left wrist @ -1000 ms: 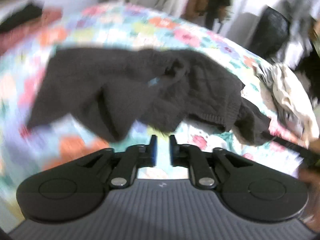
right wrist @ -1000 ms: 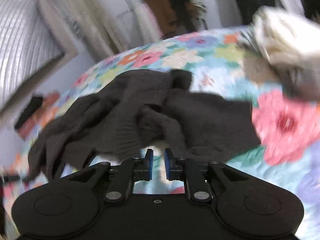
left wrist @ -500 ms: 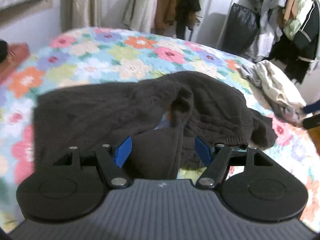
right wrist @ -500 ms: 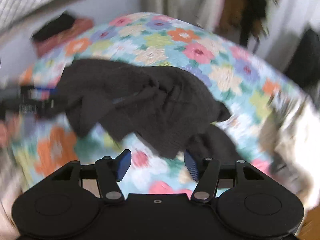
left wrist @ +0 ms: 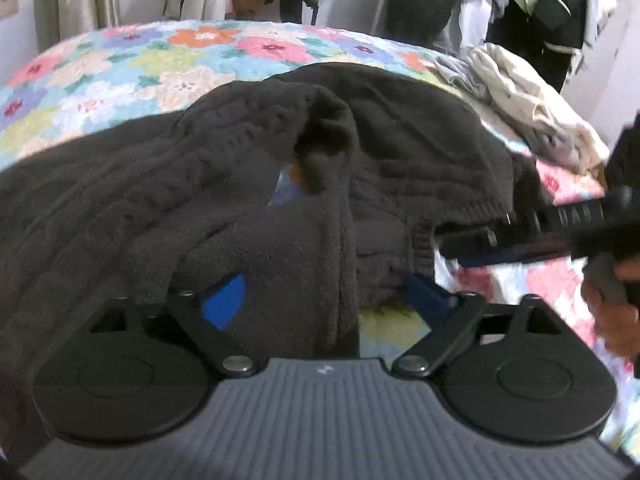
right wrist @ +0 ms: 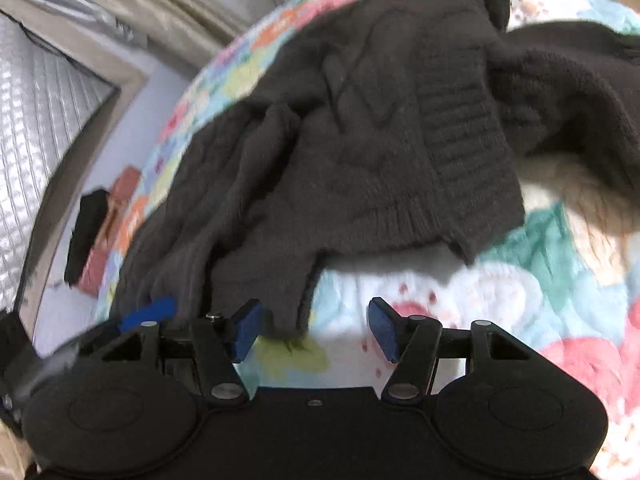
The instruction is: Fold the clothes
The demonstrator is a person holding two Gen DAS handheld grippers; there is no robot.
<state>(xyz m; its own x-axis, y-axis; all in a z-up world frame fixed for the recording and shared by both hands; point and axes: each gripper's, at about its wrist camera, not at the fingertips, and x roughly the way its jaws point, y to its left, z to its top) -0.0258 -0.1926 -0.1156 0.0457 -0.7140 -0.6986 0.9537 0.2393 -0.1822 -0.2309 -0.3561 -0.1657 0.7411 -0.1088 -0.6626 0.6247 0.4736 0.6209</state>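
Note:
A dark brown knit sweater (left wrist: 400, 152) lies crumpled on the floral quilt (left wrist: 168, 64) of a bed. My left gripper (left wrist: 324, 298) hangs low over its near side, jaws opening wide, with a soft fold of the sweater between the fingers (left wrist: 222, 300) and the pads not pressing it. From the right, my right gripper (left wrist: 520, 232) reaches to the sweater's ribbed hem. In the right wrist view the right gripper (right wrist: 316, 328) stands open; a corner of the sweater (right wrist: 360, 120) lies just inside its left pad (right wrist: 246, 330), the rest of the gap over bare quilt (right wrist: 460, 292).
A heap of pale clothes (left wrist: 520, 92) lies on the bed's far right. Hanging garments (left wrist: 540, 0) and a black bag (left wrist: 420, 0) stand behind it. Left of the bed are a window (right wrist: 40, 120) and a red and black object (right wrist: 100, 220).
Both grippers went from shut to open and dropped closer to the sweater. The left now straddles a fold of it; the right swung round to the hem.

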